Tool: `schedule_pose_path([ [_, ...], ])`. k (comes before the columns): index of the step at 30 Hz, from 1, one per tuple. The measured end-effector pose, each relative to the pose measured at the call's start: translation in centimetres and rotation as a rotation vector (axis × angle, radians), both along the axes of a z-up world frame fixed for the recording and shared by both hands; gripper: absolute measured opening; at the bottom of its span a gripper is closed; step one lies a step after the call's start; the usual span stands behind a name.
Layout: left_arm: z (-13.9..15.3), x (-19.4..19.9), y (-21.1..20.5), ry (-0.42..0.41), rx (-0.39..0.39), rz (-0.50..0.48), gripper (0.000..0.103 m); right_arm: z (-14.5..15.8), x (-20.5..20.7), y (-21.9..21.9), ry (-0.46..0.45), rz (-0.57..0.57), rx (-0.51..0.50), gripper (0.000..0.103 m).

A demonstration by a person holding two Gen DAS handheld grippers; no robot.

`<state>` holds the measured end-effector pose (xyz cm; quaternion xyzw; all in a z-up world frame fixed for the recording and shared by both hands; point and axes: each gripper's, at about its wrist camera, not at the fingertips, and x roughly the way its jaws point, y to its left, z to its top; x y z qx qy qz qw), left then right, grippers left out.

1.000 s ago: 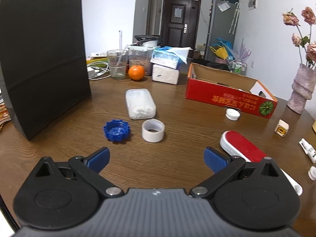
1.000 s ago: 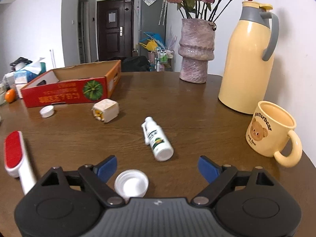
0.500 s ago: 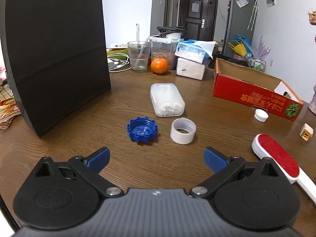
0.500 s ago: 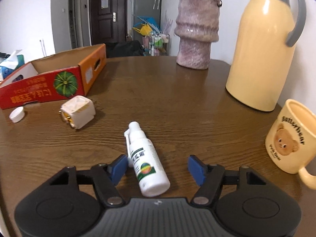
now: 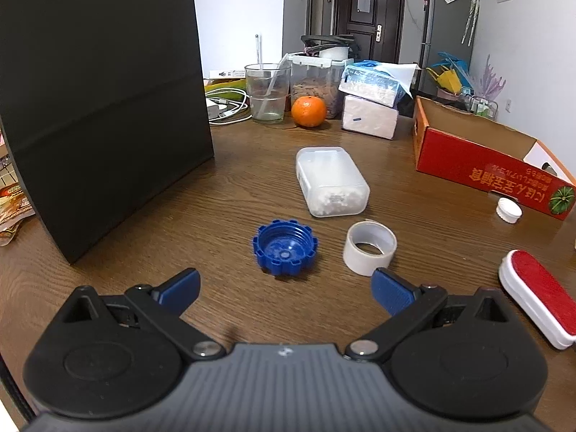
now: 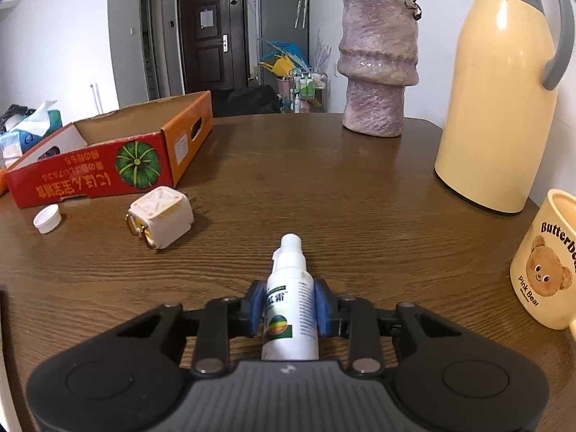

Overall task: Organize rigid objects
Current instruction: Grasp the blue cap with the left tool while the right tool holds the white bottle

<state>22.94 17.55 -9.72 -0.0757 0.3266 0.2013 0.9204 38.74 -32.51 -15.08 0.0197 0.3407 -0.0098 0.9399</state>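
My right gripper (image 6: 289,306) is shut on a small white spray bottle (image 6: 289,309) that lies on the wooden table, nozzle pointing away. A white charger plug (image 6: 160,221) and a small white cap (image 6: 47,218) lie to its left, before the red cardboard box (image 6: 108,171). My left gripper (image 5: 284,288) is open and empty just behind a blue ribbed cap (image 5: 284,246). A roll of white tape (image 5: 369,248), a clear plastic box (image 5: 331,180) and a red lint brush (image 5: 538,300) lie near it. The red box (image 5: 482,165) is at the right.
A black paper bag (image 5: 100,108) stands at the left. A glass (image 5: 267,91), an orange (image 5: 309,111), a jar and tissue packs (image 5: 370,104) are at the back. A yellow thermos (image 6: 500,90), a bear mug (image 6: 547,262) and a stone vase (image 6: 378,64) stand to the right.
My right gripper moved forward over the spray bottle and closed on it. My left gripper moved left and closer to the blue cap and stayed open.
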Motion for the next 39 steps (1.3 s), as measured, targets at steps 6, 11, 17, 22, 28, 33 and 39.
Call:
schedule_pose_path([
  [6,-0.9,1.1,1.3,0.018,0.000,-0.004,0.103,0.2,-0.5,-1.0,-0.046,-0.061,0.056,0.027],
  [11,-2.0,2.2,2.1,0.041,-0.010,-0.009,0.103,0.9,-1.4,-1.5,-0.113,-0.095,0.078,0.027],
  [17,-3.2,4.1,3.1,0.064,-0.039,0.002,0.103,1.7,-2.9,-1.3,-0.174,-0.122,0.086,0.027],
  [22,-3.8,5.6,4.0,0.070,-0.064,0.004,0.103,2.2,-3.8,-1.0,-0.201,-0.136,0.100,0.027],
  [28,-4.1,6.4,4.3,0.056,-0.047,-0.013,0.103,2.5,-5.0,-0.5,-0.230,-0.157,0.109,0.027],
  [33,-4.2,6.8,3.7,0.062,-0.009,-0.039,0.088,2.4,-5.4,0.2,-0.224,-0.153,0.107,0.027],
  [39,-3.9,6.7,3.4,0.033,0.002,-0.078,0.056,2.2,-5.9,0.9,-0.219,-0.155,0.106,0.027],
])
